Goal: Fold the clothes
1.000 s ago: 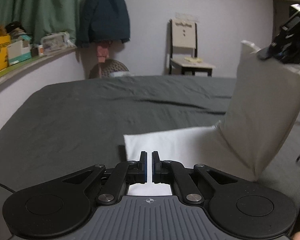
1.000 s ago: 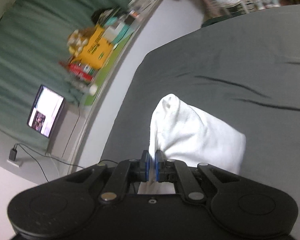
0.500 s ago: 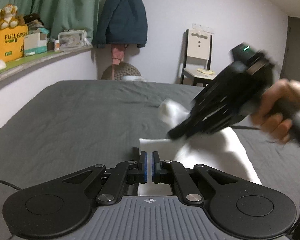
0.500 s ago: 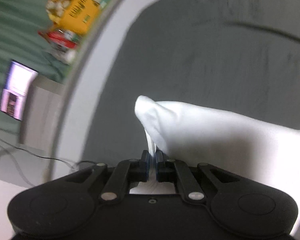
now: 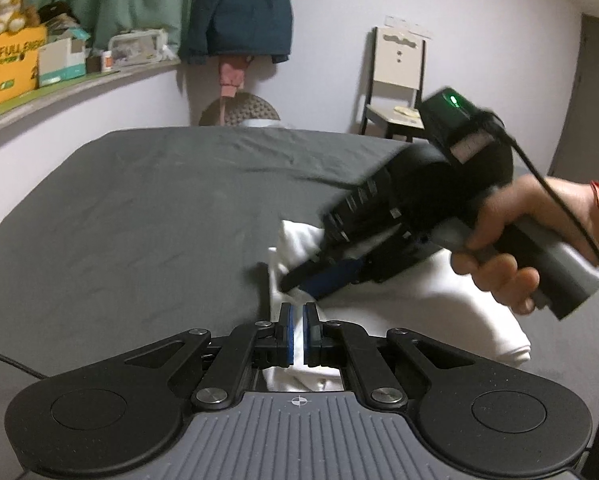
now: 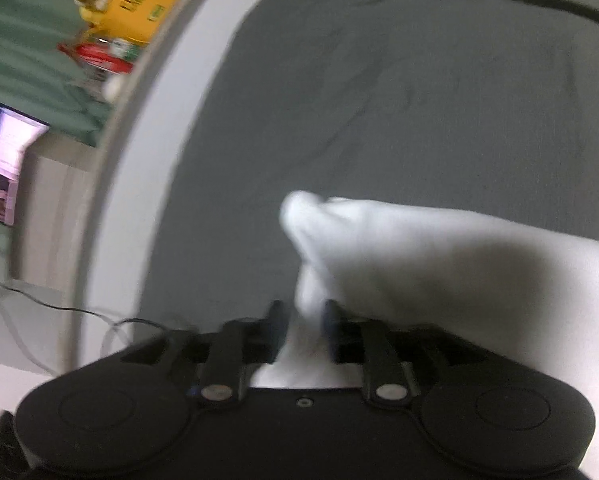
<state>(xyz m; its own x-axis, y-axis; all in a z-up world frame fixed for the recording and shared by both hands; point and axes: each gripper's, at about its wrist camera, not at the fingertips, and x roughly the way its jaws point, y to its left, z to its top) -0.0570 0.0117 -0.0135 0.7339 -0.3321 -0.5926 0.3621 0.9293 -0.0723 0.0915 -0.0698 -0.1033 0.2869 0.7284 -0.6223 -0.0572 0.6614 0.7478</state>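
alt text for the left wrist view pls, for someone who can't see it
The left gripper is shut on the near edge of a white garment lying on a dark grey bed. From the right, a hand brings the right gripper down onto the same cloth, its jaws opening. A chair and a hanging dark jacket stand against the far wall.

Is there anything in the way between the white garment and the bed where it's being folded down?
Nothing visible: the white garment already lies on the gray bed. The left gripper pinches its edge; the right gripper is opening around cloth.
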